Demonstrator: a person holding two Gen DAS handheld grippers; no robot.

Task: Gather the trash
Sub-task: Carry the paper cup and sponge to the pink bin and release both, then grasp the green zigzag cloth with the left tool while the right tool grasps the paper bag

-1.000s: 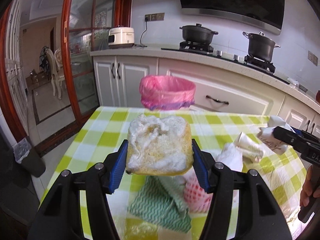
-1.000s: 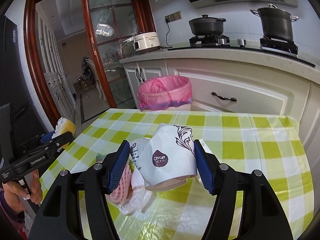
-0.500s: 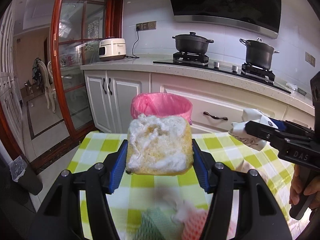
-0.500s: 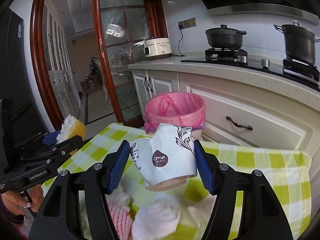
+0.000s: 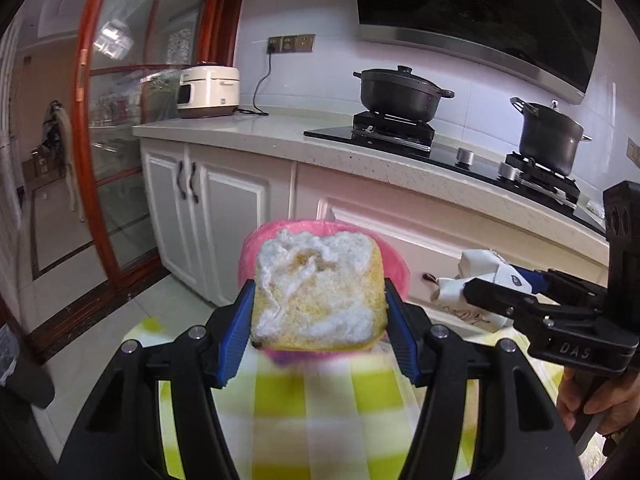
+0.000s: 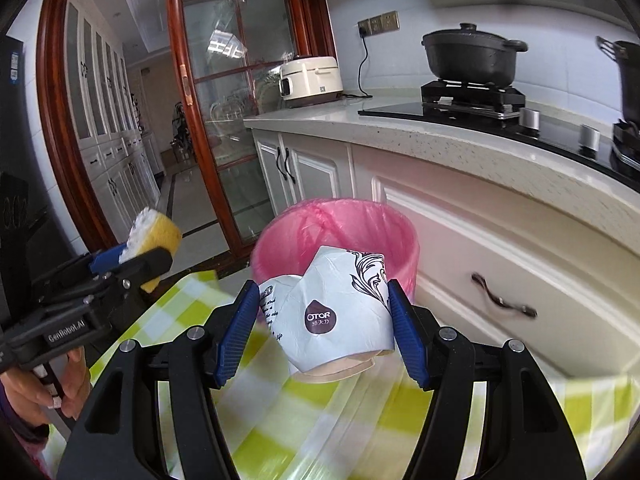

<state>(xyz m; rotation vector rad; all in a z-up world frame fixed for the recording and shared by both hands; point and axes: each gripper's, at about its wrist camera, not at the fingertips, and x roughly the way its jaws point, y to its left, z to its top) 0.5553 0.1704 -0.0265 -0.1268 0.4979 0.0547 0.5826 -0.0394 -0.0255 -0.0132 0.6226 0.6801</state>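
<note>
The sponge hid most of the pink-lined bin in the left wrist view. The crumpled paper cup covered the bin's near wall in the right wrist view. The checked bench cloth was blurred. The second pot was cut off at the frame edge.

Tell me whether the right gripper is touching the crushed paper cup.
Touching. The right wrist view shows the right gripper clamping the crushed paper cup, both blue pads against its sides.
</note>
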